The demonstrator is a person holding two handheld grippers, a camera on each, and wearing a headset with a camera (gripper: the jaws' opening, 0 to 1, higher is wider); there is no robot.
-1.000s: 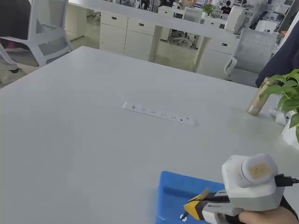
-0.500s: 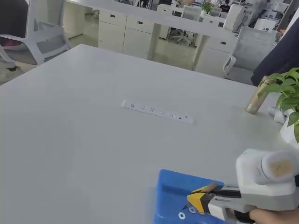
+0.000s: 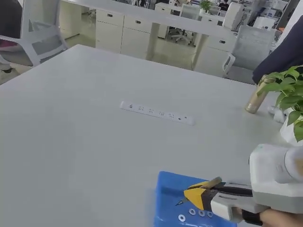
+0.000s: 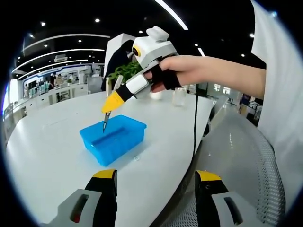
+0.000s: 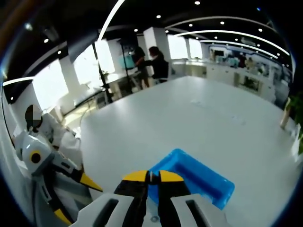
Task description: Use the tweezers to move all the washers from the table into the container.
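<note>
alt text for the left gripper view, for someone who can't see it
A hand holds the right gripper, shut on tweezers whose tip points down into a blue container on a white table. The left gripper has its own yellow-tipped jaws open at the bottom of the view, over the table's near edge.

Head view: set high, facing forward and down across the table (image 3: 94, 142) toward the office beyond. The blue container (image 3: 166, 185) lies close at the bottom edge.

Left gripper view: set low at the table's edge, facing across it to the container (image 4: 113, 139) nearby.

Right gripper view: set close over the container (image 5: 189, 177), facing along the table.

All three views share container and table.
</note>
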